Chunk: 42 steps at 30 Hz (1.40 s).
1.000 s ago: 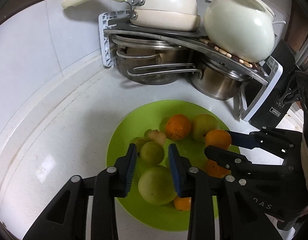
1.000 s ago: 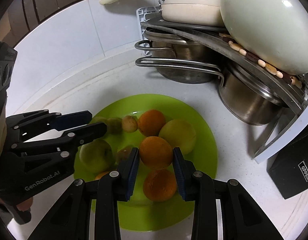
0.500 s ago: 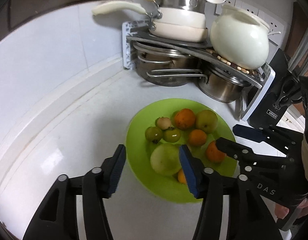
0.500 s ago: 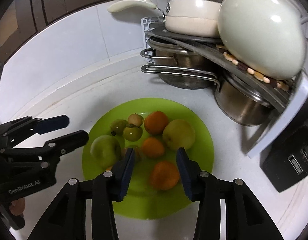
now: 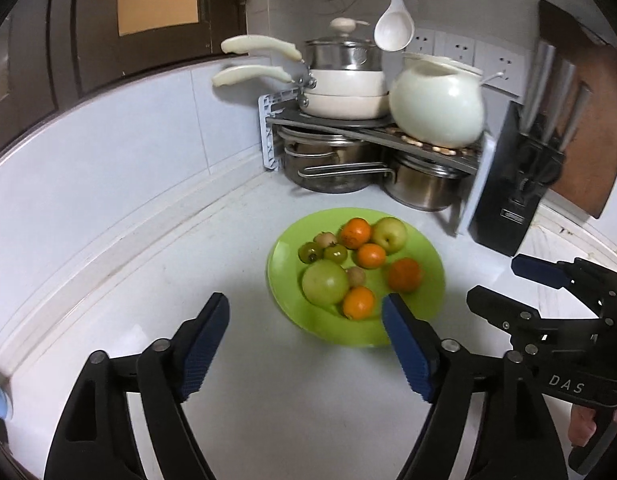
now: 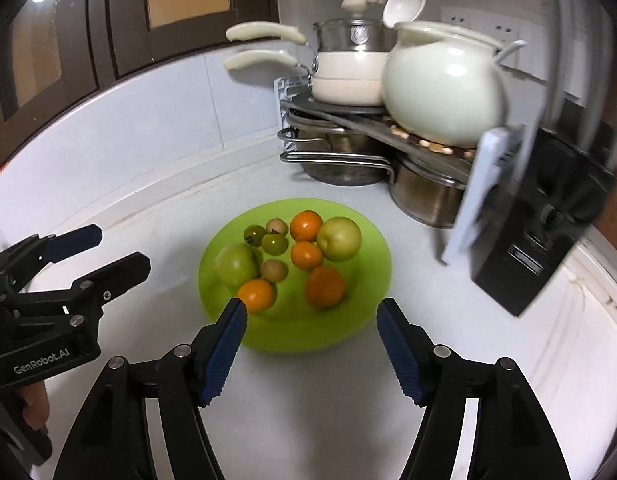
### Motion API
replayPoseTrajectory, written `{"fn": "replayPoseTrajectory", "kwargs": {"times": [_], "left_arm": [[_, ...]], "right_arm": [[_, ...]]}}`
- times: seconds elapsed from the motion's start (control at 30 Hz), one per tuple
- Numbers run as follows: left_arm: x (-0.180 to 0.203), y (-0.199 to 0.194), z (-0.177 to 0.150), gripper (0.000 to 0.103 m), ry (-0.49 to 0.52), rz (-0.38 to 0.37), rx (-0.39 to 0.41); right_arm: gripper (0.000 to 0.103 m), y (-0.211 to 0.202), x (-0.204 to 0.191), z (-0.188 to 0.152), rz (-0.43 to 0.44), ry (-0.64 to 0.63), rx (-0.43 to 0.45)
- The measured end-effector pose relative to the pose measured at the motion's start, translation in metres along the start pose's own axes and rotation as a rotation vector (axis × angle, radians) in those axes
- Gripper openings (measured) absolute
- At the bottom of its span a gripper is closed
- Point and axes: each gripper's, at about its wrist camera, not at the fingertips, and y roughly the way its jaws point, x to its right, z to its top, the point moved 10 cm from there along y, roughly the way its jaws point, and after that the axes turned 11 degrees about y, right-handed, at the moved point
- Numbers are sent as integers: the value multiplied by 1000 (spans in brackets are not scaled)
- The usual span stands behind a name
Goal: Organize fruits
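Note:
A lime green plate (image 5: 430, 264) (image 6: 372, 280) on the white counter holds several fruits: a large green apple (image 5: 325, 282) (image 6: 236, 265), a yellow-green apple (image 5: 389, 234) (image 6: 339, 238), several oranges (image 5: 404, 274) (image 6: 325, 286), and small green and brown fruits (image 5: 334, 253). My left gripper (image 5: 306, 314) is open and empty, above the counter short of the plate's near rim. My right gripper (image 6: 311, 316) is open and empty, its fingertips over the plate's near edge. Each gripper shows in the other's view, the right (image 5: 520, 280) and the left (image 6: 108, 248).
A corner rack (image 5: 372, 128) at the back holds cream pans, steel pots and a white round pot (image 5: 436, 104). A black knife block (image 5: 516, 184) stands right of it. A white ladle (image 5: 394, 28) hangs on the wall. The wall runs along the left.
Both grippers have pulled back and up from the plate and opened wide. The green apple and an orange that sat between their jaws now lie free on the plate.

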Motion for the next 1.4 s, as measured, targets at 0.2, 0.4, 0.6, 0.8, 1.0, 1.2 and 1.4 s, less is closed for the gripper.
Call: {"fn": "replayPoseTrajectory", "kwargs": {"times": [0.2,0.4,0.6,0.8,1.0,1.2,1.4], "left_arm": [[8,-43,-10,97,1,57,73],[25,-79,-27,101,-29,76,100],[47,-117,-47,103,-59,104,115],[64,-151,-61,103,-74,116,132],[77,-182,-70,103,-77,131,160],[87,-204,-82,103,-73,143,169],[91,-221,-90,103,-74,148,185]], "right_arm": [[76,-39,10,-17,-10,29,49],[79,-77,21,-34,-14,20,86],[80,-117,30,-53,-12,-5,114],[82,-151,34,-72,6,-12,134],[82,-182,32,-88,27,-20,157],[84,-203,32,-104,42,-19,168],[84,-217,31,-115,49,-26,176]]}}
